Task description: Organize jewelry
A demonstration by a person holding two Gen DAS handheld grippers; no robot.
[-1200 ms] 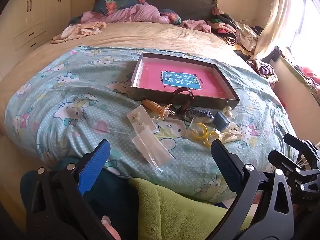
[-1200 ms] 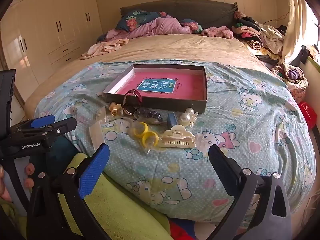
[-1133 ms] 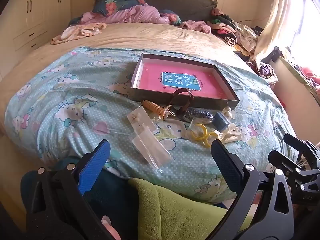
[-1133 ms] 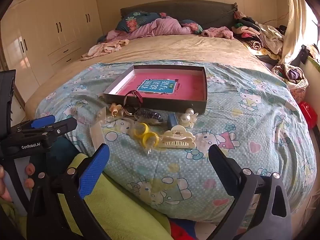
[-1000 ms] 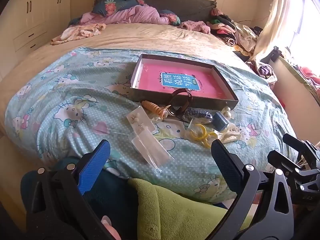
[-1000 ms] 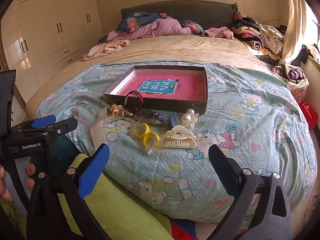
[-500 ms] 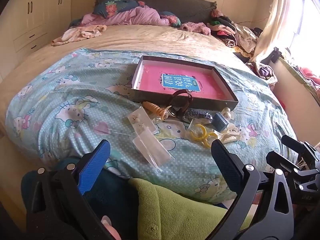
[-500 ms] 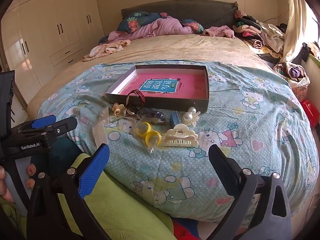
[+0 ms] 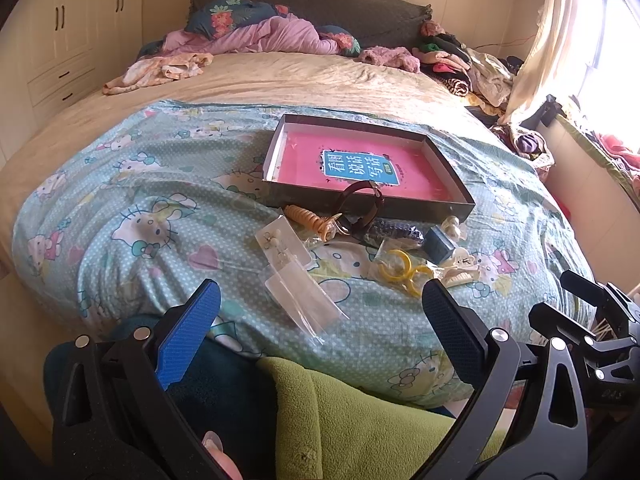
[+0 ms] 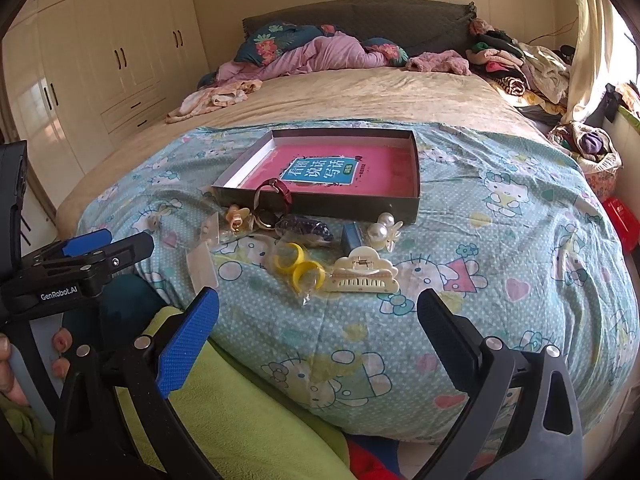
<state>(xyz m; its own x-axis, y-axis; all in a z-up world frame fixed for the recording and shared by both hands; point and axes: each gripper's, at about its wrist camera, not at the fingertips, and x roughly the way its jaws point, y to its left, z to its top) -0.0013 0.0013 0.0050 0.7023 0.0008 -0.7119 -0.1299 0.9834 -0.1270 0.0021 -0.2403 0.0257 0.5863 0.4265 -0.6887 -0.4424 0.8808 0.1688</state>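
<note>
A dark shallow box (image 9: 456, 205) (image 10: 416, 168) with a pink book inside lies on the Hello Kitty quilt. In front of it lie a dark red watch (image 9: 362, 206) (image 10: 276, 196), yellow rings in a bag (image 9: 404, 270) (image 10: 300, 266), a cream hair claw (image 10: 366, 274) (image 9: 460, 270), a pearl clip (image 10: 382, 232), a small blue box (image 9: 438, 242) (image 10: 352, 236), a dark beaded piece (image 10: 306, 228), an orange spiral piece (image 9: 308, 216) and clear earring packets (image 9: 296, 276) (image 10: 204, 256). My left gripper (image 9: 320, 316) and right gripper (image 10: 318, 320) are open and empty, short of the bed's near edge.
The quilt (image 9: 132, 208) covers the near half of the bed. Pillows and clothes (image 9: 272, 32) pile at the headboard and far right (image 10: 516, 60). Wardrobes (image 10: 100, 60) stand on the left. Green and teal cloth (image 9: 352, 412) lies below the grippers. The left gripper shows in the right wrist view (image 10: 80, 260).
Both views have shifted slightly, with the grippers edging a little toward the bed. The jaws stay open and the items have not moved.
</note>
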